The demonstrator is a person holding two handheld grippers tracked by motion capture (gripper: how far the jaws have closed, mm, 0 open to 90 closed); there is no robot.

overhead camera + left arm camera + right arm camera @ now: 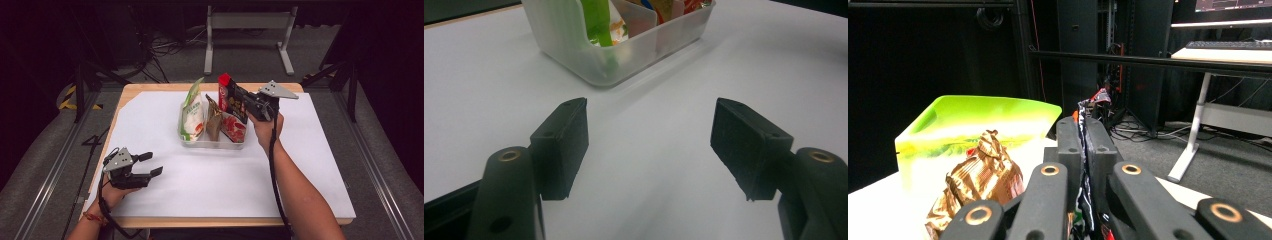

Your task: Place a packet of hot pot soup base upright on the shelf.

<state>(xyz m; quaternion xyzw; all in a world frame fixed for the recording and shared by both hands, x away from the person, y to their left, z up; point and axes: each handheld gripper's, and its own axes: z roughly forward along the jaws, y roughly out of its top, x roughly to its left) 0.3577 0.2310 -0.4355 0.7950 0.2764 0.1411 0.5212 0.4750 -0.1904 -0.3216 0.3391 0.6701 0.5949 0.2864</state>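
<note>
The red and black packet (226, 92) stands pinched between the closed jaws of the right gripper (239, 103), held upright above the right end of the clear plastic tray (212, 143). In the right gripper view the packet's crinkled edge (1083, 150) runs up between the two black fingers (1068, 145), which press flat against either side of it. The person's right hand (265, 127) wraps the gripper's body from below, the grey three-cornered plate (278, 90) sits on top, and a cable (274, 165) trails back along the forearm.

In the tray, a green and white bag (192, 112) stands at the left end, a brown and gold foil packet (214, 120) sits in the middle, and a red packet (233, 129) lies at the right end, under the held one.

The left gripper (147, 165) rests low near the front left corner of the table, well apart from the tray, in the person's left hand (112, 192). Its jaws stand wide apart with nothing between them; the left gripper view shows only bare white surface between the fingers (564, 145).

A white sheet (210, 185) covers most of the light wooden table (131, 89), whose edge shows along the far side and at the front. Around it the room is dark: grey floor, loose cables (165, 47) beyond the table, the grey legs of a metal frame (247, 35), and black stands at both sides. The right gripper view shows a desk with a keyboard (1228, 45) farther off.
</note>
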